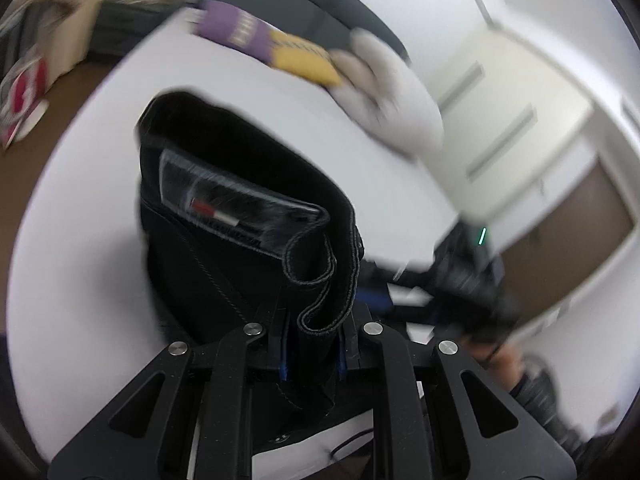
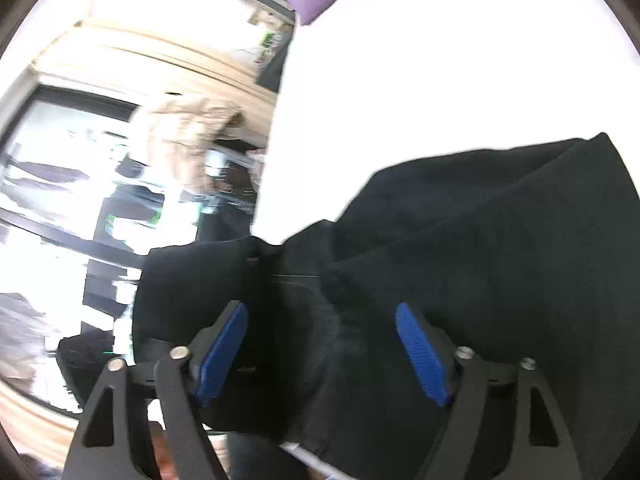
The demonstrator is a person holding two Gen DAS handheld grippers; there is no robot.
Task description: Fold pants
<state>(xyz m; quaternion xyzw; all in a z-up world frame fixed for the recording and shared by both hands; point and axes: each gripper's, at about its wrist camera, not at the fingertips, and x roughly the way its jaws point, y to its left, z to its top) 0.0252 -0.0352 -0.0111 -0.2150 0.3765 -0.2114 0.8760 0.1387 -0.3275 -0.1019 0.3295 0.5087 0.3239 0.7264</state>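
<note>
With your left gripper (image 1: 314, 344) clenched on the black pants' (image 1: 240, 240) hem above the white table (image 1: 80, 240) and your right gripper (image 2: 320, 354) released, the one-sided hold could drag the fold crooked.

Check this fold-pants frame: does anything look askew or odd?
Nothing damaged. The black pants hang bunched from the shut left tool, hem edges uneven, while the right tool stands open above them.

My left gripper (image 1: 314, 344) lifts the black denim pants (image 1: 240, 216) above the white table (image 1: 80, 240); cushions lie behind.
</note>
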